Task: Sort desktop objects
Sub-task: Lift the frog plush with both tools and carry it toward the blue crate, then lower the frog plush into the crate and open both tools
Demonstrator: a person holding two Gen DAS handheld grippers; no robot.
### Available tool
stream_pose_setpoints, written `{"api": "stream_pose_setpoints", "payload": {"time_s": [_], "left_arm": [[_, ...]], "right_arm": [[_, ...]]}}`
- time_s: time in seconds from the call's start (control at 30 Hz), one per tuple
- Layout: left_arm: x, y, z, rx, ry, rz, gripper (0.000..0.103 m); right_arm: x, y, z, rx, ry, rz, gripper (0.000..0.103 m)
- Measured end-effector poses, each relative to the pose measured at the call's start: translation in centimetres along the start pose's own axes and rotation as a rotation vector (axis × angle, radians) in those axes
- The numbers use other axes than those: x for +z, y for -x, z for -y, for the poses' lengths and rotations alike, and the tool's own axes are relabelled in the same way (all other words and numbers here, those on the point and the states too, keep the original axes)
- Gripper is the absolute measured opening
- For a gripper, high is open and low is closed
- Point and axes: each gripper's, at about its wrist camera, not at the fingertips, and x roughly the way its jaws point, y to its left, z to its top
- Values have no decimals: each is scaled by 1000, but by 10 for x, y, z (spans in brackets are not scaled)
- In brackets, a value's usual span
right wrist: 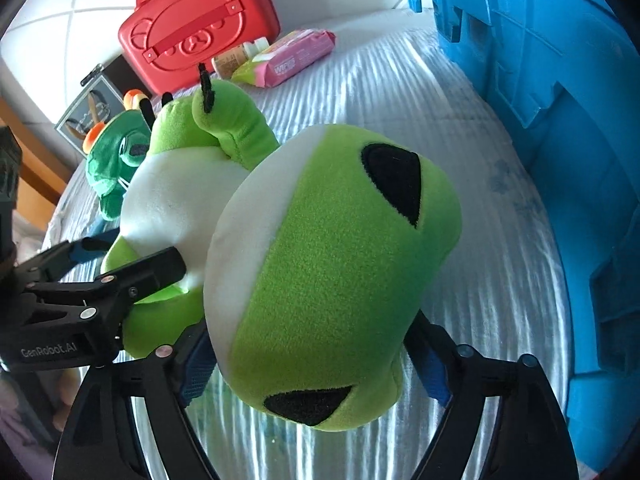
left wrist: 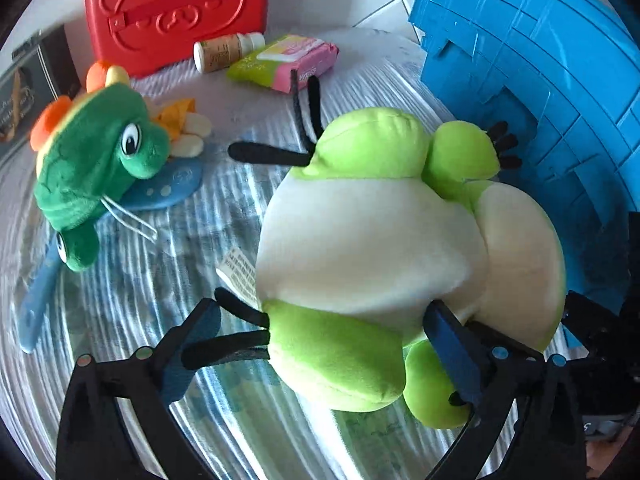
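Note:
A lime-green and white plush frog [left wrist: 372, 240] with black toes is held up above the quilted table cover. My left gripper [left wrist: 320, 352] is shut on its lower body and leg. My right gripper [right wrist: 312, 364] is shut on its head [right wrist: 332, 280], which fills the right wrist view. The left gripper's fingers [right wrist: 156, 268] show at the left of the right wrist view, clamped on the frog's body. A dark green plush frog [left wrist: 96, 160] with orange eyes lies at the left on a blue toy [left wrist: 168, 188].
A blue plastic crate [left wrist: 540, 92] stands at the right, also in the right wrist view [right wrist: 560, 120]. A red bear-face case [left wrist: 176, 12], a small bottle [left wrist: 224, 52] and a pink wipes pack [left wrist: 288, 60] sit at the back. A dark box [left wrist: 32, 84] is far left.

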Motion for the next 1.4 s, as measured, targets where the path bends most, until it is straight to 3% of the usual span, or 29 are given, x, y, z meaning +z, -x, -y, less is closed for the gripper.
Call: {"api": "stream_pose_setpoints", "payload": {"time_s": [0.1, 0.27, 0.3, 0.33, 0.37, 0.47, 0.67, 1.1, 1.4], "left_arm": [[-3, 0, -10, -43, 22, -22, 103], [-7, -2, 0, 6, -62, 10, 103], [-8, -4, 4, 15, -75, 15, 99], [-9, -6, 8, 33, -88, 17, 84], [-10, -10, 10, 12, -81, 3, 76], [-15, -2, 11, -19, -64, 33, 67], [-17, 42, 16, 3, -104, 116, 64], [-4, 220, 35, 46, -135, 434, 65], [10, 301, 115, -7, -218, 614, 66]], "right_arm": [[-2, 3, -1, 1, -6, 22, 92], [-2, 17, 13, 59, -106, 61, 101], [0, 15, 15, 55, -126, 57, 101], [3, 10, 14, 44, -132, 47, 100], [4, 4, 11, 37, -126, 36, 89], [5, 5, 3, 20, -97, 51, 77], [-1, 31, -6, 27, -67, 107, 73], [15, 186, -77, 76, 70, 391, 73], [17, 308, -60, 32, 100, 597, 73]]}}
